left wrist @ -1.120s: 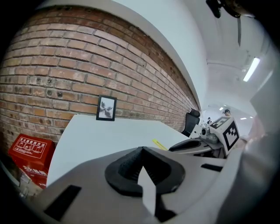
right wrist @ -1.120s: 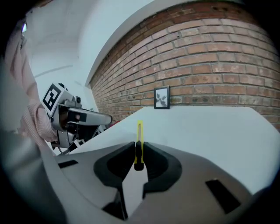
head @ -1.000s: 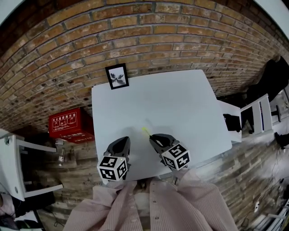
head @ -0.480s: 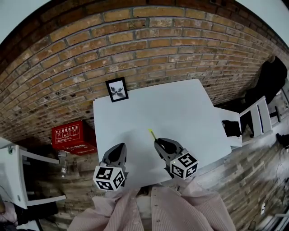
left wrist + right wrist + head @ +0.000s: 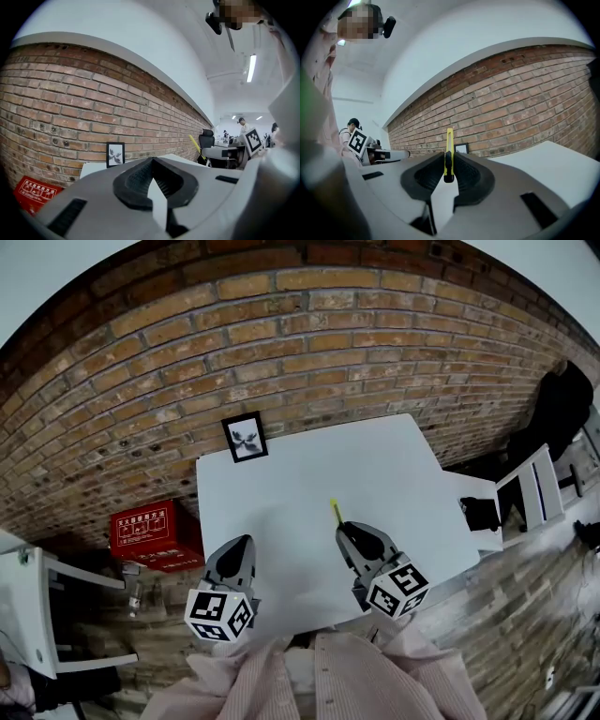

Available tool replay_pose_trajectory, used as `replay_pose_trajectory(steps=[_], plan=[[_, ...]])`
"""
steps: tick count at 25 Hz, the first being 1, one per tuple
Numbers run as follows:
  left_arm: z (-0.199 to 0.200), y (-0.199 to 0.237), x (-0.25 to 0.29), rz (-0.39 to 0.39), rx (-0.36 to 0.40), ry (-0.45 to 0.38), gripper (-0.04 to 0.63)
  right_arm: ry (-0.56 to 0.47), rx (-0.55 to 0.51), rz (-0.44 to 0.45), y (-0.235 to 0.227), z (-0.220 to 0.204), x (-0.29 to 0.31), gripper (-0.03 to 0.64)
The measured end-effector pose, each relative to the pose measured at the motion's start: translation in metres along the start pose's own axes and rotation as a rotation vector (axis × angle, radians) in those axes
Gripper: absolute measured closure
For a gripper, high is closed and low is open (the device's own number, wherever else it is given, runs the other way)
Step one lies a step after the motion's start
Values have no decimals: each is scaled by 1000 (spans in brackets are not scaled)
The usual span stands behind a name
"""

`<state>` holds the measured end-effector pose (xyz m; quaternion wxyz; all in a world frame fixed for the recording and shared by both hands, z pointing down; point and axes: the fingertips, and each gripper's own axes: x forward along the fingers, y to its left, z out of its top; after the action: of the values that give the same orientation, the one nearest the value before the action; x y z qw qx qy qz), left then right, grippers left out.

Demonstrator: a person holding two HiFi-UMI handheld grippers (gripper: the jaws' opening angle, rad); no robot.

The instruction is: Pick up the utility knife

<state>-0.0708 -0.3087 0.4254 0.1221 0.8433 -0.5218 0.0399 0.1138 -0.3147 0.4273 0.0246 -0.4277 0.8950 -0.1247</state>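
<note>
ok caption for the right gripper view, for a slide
Right gripper with jaws shut on the yellow utility knife, facing the brick wall beyond the white table.

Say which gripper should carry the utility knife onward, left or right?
Right. The right gripper is shut on the yellow utility knife, held over the table; the left gripper is shut with nothing in it.

left gripper (image 5: 241, 544) closed, right gripper (image 5: 346, 530) clamping

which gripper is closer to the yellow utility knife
Right. The right gripper is clamped on the utility knife, which sticks out past its jaws; the left gripper is shut and empty, off to its left.
</note>
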Motion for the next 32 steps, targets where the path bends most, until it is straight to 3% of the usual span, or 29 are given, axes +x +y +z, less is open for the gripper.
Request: replay_pose_trajectory(steps=[19, 32], plan=[[56, 8, -8, 39, 78, -114, 601, -191, -52, -116, -16, 72, -24, 552], [60, 13, -10, 70, 87, -124, 601, -193, -73, -160, -29, 74, -33, 554]])
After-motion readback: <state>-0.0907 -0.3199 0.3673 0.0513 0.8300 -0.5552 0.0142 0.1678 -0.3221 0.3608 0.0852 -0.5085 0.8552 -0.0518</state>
